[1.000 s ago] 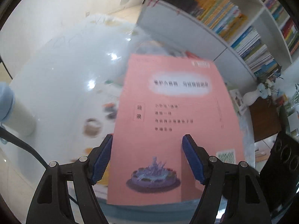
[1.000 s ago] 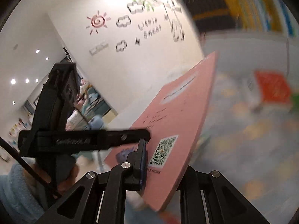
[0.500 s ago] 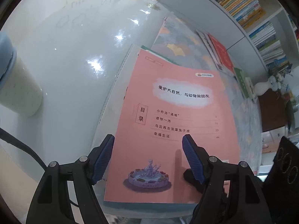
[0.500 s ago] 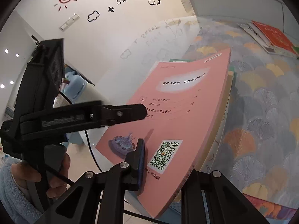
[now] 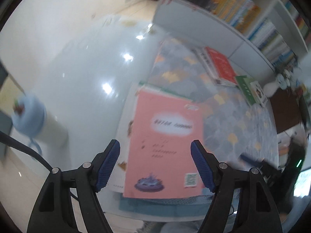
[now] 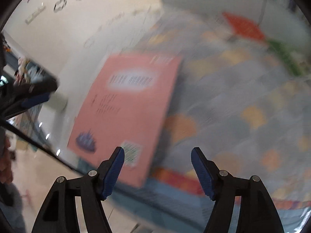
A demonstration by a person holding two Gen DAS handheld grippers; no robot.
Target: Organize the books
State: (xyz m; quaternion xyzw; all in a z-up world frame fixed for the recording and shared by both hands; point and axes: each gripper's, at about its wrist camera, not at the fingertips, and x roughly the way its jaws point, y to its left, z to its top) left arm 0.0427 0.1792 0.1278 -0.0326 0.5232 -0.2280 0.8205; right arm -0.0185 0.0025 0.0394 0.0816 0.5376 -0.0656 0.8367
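Note:
A pink book lies flat on top of a small stack of books at the near edge of the table; it also shows in the right wrist view. My left gripper is open and empty, above the book's near end. My right gripper is open and empty, just off the book's near right corner. A red book and a green book lie further back on the patterned cloth. Both views are blurred by motion.
A patterned tablecloth covers the right part of the glossy white table. A white bookshelf full of books stands behind. A cylinder with a blue cap stands at the left.
My right gripper has let go of the pink book and opened. The book now lies flat on the stack. Both grippers have pulled back from it.

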